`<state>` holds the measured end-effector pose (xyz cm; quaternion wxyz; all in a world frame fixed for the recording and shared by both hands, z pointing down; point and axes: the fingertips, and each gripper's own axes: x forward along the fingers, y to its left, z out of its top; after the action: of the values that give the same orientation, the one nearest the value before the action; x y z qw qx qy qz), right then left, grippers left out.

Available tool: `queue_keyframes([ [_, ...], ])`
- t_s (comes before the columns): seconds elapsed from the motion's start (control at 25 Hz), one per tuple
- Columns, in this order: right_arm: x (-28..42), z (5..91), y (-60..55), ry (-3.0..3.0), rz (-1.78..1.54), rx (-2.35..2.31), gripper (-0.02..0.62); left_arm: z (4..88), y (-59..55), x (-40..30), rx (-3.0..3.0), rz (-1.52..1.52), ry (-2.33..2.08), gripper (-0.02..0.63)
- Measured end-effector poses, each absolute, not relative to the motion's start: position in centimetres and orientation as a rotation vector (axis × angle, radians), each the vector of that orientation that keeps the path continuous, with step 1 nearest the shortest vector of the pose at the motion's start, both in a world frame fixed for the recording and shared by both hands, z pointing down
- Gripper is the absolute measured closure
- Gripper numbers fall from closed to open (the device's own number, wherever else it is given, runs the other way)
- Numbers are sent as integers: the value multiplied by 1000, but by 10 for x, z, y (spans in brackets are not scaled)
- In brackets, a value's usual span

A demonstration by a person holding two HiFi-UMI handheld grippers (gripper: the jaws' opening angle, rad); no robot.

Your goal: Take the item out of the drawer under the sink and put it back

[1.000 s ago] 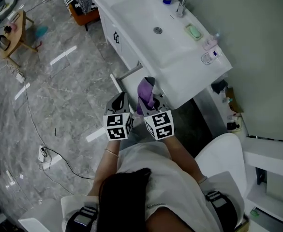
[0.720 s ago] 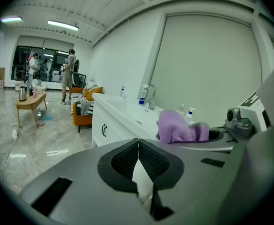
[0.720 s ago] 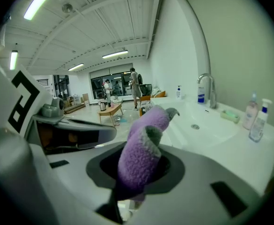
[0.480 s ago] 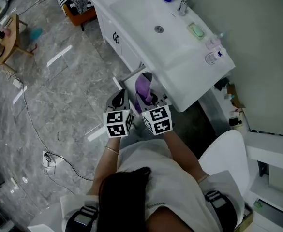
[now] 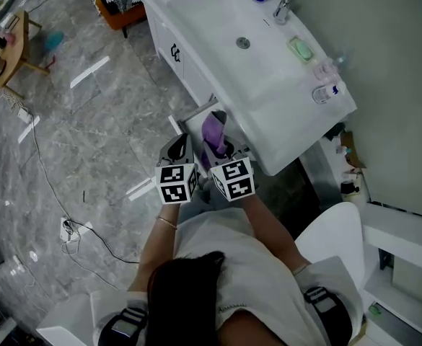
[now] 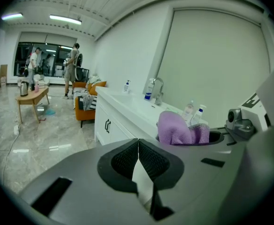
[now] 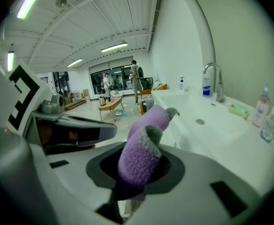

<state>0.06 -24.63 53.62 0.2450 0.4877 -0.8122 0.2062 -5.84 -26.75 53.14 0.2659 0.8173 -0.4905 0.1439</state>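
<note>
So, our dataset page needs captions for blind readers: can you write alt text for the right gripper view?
The right gripper is shut on a fuzzy purple cloth, which sticks up from between its jaws at the centre. To the right lies a white sink with a faucet and bottles; behind is a large, bright room.

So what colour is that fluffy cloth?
Purple. The cloth shows best in the right gripper view.

Ceiling strip lights (image 7: 31,1) cast even, rather dim light, glare streaks the glossy floor (image 5: 89,73), and both gripper views bulge at their edges with black vignetted corners.
</note>
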Motion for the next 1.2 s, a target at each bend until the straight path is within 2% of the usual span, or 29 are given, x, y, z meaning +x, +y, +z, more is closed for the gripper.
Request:
queue_keyframes([
  [1.2,14,668,-283,-2127,835,1288,494,668,-306,-54,2012,460,-1315,603],
])
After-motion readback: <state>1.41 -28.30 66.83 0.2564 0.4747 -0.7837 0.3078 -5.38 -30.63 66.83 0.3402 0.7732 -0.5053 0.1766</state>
